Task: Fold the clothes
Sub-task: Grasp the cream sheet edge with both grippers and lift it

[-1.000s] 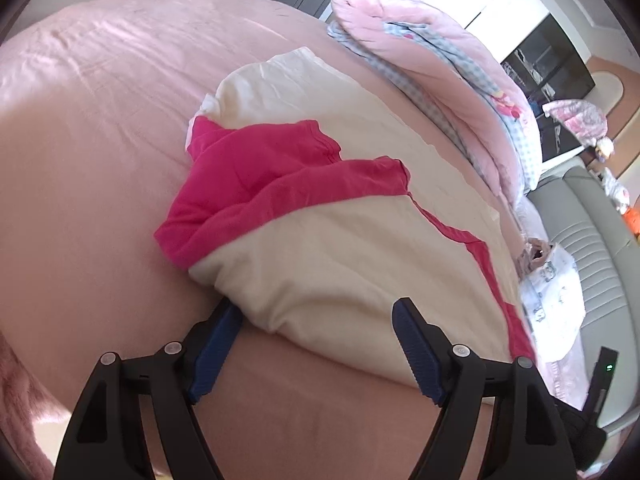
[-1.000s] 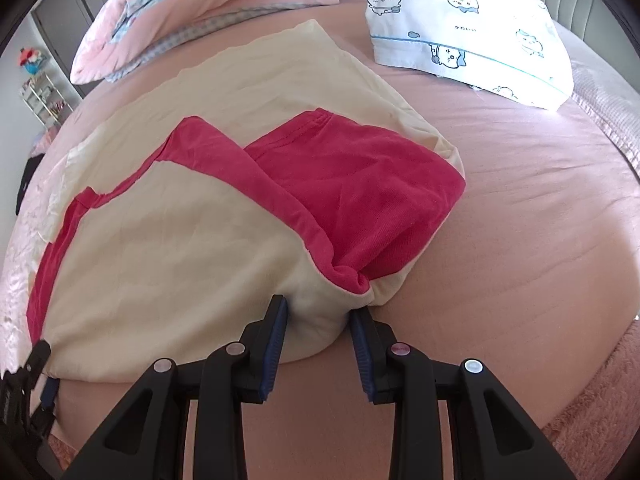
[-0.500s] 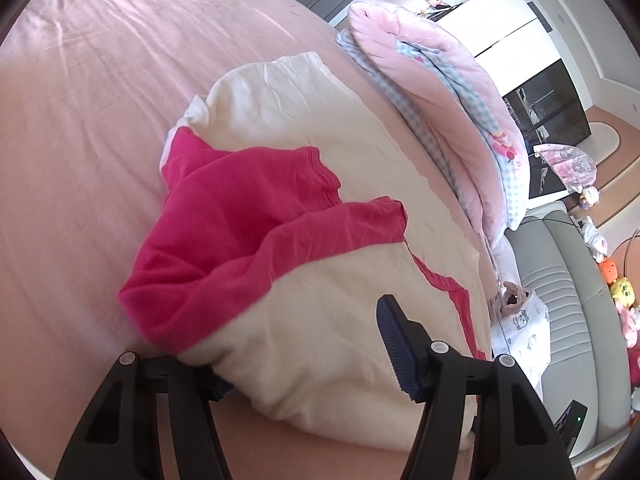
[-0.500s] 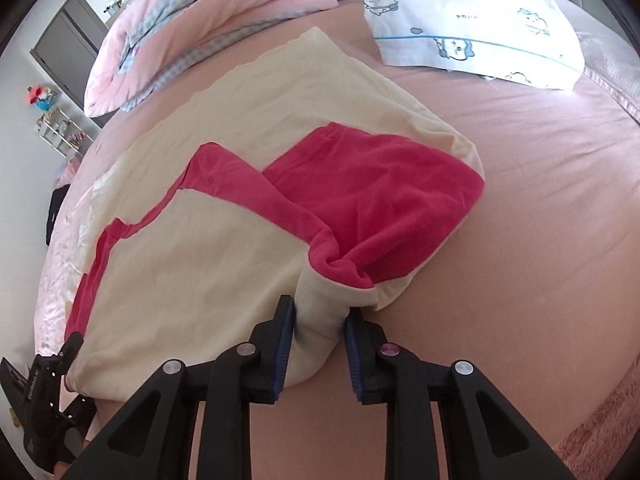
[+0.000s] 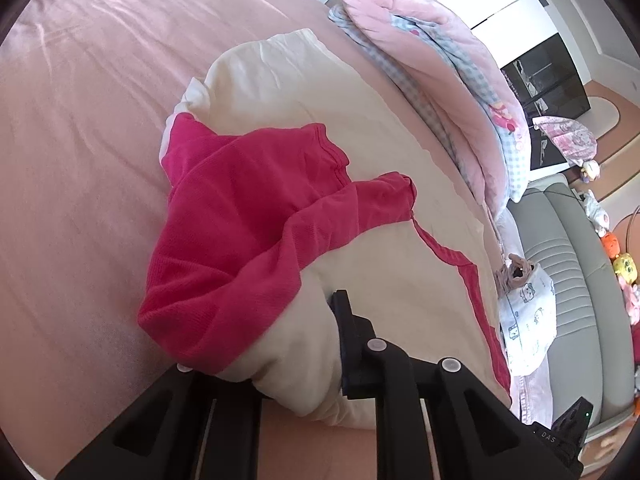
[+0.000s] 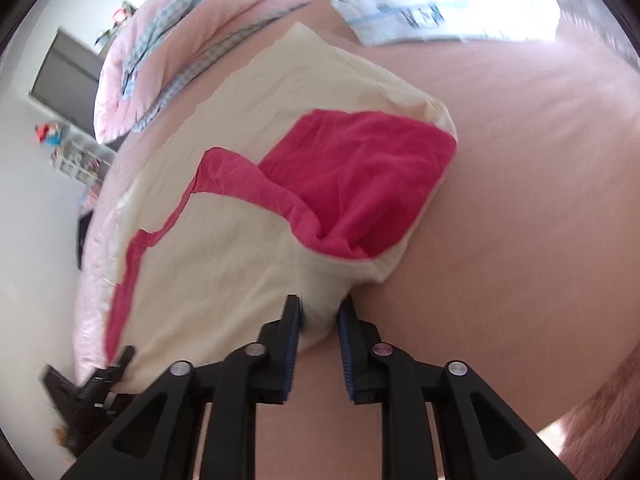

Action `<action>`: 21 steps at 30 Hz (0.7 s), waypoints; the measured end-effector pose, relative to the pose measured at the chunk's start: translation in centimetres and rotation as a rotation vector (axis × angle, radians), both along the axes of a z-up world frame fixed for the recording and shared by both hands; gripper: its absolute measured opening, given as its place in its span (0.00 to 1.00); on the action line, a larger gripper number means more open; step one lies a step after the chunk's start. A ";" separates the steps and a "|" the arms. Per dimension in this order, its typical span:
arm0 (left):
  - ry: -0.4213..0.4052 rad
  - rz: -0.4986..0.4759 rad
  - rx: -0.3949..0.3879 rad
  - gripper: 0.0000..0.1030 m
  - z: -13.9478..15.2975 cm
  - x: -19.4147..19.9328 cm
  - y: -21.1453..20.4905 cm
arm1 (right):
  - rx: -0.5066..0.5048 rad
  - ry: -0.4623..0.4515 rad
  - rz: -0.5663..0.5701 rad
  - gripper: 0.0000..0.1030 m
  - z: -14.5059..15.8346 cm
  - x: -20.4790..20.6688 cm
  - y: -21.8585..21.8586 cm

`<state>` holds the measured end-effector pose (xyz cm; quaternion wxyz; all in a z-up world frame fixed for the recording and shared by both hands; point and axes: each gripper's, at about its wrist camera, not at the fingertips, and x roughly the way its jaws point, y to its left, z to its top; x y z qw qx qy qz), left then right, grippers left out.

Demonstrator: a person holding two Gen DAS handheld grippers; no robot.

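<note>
A cream garment (image 5: pixel 380 152) with magenta sleeves and trim lies on the pink bed sheet (image 5: pixel 80 128), its sleeves folded over its front. My left gripper (image 5: pixel 276 344) is at the near left corner and its jaws are closing on a bunch of the cream cloth. One finger (image 5: pixel 348 332) presses into the bunch; the other is hidden under the fabric. At the other near corner of the garment (image 6: pixel 224 248), my right gripper (image 6: pixel 320 312) is shut on a pinch of cream cloth. The left gripper (image 6: pixel 92 384) also shows at the hem's far end.
A folded pink and checked quilt (image 5: pixel 440 64) lies along the bed's far side. A white pillow with cartoon prints (image 6: pixel 420 0) sits beyond the garment. A grey sofa (image 5: pixel 580 280) with soft toys stands past the bed's edge.
My left gripper has slid forward onto the garment's corner and its wide jaws have come together over the cloth. My right gripper has tightened on its pinch and rolled, tilting its view.
</note>
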<state>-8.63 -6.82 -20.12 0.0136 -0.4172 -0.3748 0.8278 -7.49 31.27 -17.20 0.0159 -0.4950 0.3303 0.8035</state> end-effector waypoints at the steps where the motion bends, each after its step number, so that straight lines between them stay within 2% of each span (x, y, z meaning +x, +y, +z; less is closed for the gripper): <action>1: 0.001 0.004 0.005 0.13 -0.1 0.0 0.0 | -0.045 0.006 -0.005 0.36 0.0 0.1 0.3; 3: 0.007 0.009 -0.003 0.13 -0.2 0.0 0.2 | -0.053 0.047 0.003 0.51 0.4 -0.3 0.5; 6: 0.018 0.000 -0.042 0.13 -0.2 -0.1 0.7 | 0.002 0.060 0.002 0.52 -0.4 -2.1 0.2; 8: 0.017 -0.015 -0.060 0.13 -0.1 -0.2 0.8 | 0.061 0.050 0.015 0.45 -1.2 -3.0 -0.4; 9: 0.012 -0.027 -0.054 0.13 0.0 -0.3 0.7 | 0.140 0.054 0.025 0.28 -0.9 -3.0 -1.0; 10: 0.006 -0.037 -0.045 0.13 0.0 -0.4 0.5 | 0.203 0.042 0.038 0.25 -0.7 -3.0 -1.5; 12: 0.000 -0.062 -0.057 0.13 0.3 -0.6 0.4 | 0.198 0.057 0.006 0.22 -0.4 -1.6 -1.1; 14: 0.003 -0.087 -0.104 0.13 0.8 -0.6 0.8 | 0.138 0.037 -0.040 0.22 -0.6 -0.1 0.0; 16: 0.001 -0.092 -0.096 0.13 0.8 -0.6 0.6 | 0.092 0.011 -0.066 0.21 -0.6 1.1 1.1; 21: -0.002 -0.082 -0.022 0.14 0.0 -0.4 -0.4 | -0.023 -0.030 -0.104 0.31 -0.4 2.7 3.2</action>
